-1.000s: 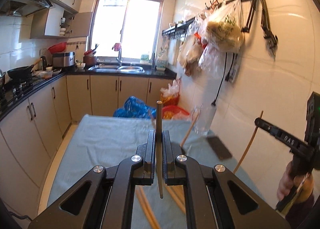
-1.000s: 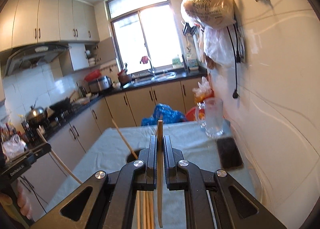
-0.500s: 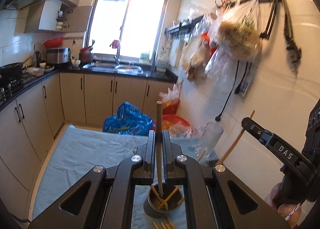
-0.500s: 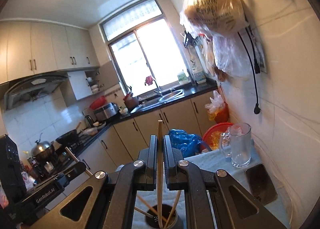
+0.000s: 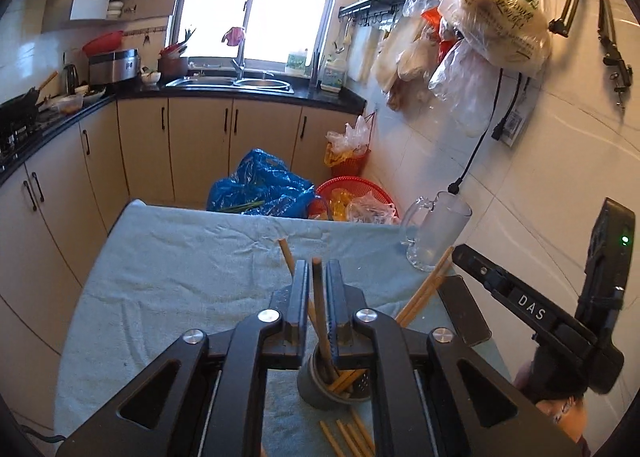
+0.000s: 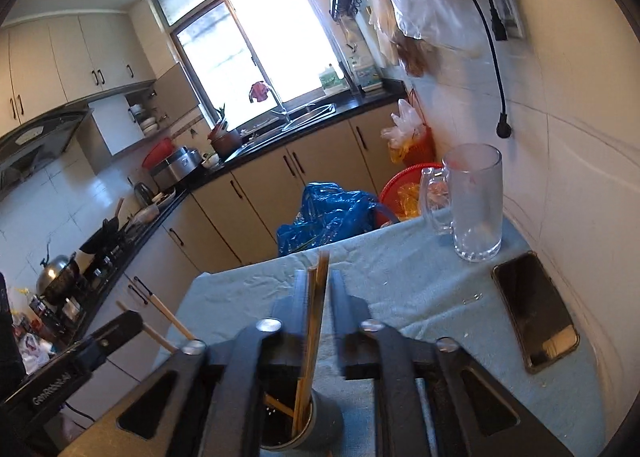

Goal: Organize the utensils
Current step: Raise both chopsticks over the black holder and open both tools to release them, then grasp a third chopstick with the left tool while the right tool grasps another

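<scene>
Chopsticks [image 5: 425, 289]: several stand tilted in a grey holder [image 5: 320, 389] on the table [image 5: 172, 269], which is spread with a pale blue cloth; more lie loose on the cloth [image 5: 348, 437] just in front of the holder. Left gripper [image 5: 317, 297]: above the holder, jaws slightly apart, one chopstick [image 5: 319, 297] upright in the gap with its lower end inside the holder; whether the jaws touch it cannot be told. Right gripper [image 6: 319, 297]: also over the holder [image 6: 304, 429], jaws parted a little, a pair of chopsticks [image 6: 314, 321] leaning between them, lower ends in the holder. Right of these, near the wall: a glass mug [image 6: 474, 201], upright, and a dark phone [image 6: 534, 307] flat on the cloth just beside it.
</scene>
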Demonstrator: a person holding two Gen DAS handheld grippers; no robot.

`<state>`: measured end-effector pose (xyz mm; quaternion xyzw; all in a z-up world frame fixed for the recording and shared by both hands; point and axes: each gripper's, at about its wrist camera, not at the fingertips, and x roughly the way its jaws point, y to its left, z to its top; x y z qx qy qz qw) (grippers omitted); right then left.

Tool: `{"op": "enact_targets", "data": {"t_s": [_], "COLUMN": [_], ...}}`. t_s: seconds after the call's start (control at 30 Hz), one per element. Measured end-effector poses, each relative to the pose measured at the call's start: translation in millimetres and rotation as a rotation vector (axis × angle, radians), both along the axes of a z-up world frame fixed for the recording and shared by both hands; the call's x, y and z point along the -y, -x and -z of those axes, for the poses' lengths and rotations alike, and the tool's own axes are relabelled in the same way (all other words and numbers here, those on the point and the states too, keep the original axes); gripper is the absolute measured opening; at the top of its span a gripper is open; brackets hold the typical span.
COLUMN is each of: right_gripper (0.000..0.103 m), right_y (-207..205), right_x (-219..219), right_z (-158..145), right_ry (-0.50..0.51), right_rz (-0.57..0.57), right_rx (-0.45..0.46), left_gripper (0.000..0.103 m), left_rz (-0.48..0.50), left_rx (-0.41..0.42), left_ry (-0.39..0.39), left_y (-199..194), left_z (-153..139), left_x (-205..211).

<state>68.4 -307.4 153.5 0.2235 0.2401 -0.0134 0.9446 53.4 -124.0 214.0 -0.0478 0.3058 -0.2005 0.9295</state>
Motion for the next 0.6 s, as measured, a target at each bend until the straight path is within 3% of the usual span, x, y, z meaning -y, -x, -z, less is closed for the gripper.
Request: {"op": "enact_targets", "data": {"t_s": [0.03,0.07,0.3,0.43,0.6], "right_gripper": [0.048,0.050,0.052,0.059,0.067], "right_y": [3.6,7.8,51.2,89.7,142.2], "right_x": [0.9,1.3,4.8,11.8,29.4], "right_z": [-1.5,-3.6,-24.6,-39.6,-47.1], "right_ry": [0.002,0.010,0.050,0.098,0.263], "right_rz": [0.006,0.010,0.009,-0.004,-0.002], "right_rx": [0.008,0.014,0.018,0.014,-0.060], "left_gripper": [0.023,0.029,0.035,0.048,0.055], "left_rz": [-0.004,-0.011,-0.031,-0.055,-0.082], "left_rx": [0.003,0.007,0.025,0.060,0.082], "left_ry": [0.001,0.003,0.007,0.009,-0.039], "left_y": [4.4,10.1,59.7,99.8,143.2], "left_z": [-2.1,-4.4,-15.8,-19.6,-11.8], "left_x": [-3.2,-7.4,-44.2,-68.1,-94.4]}}
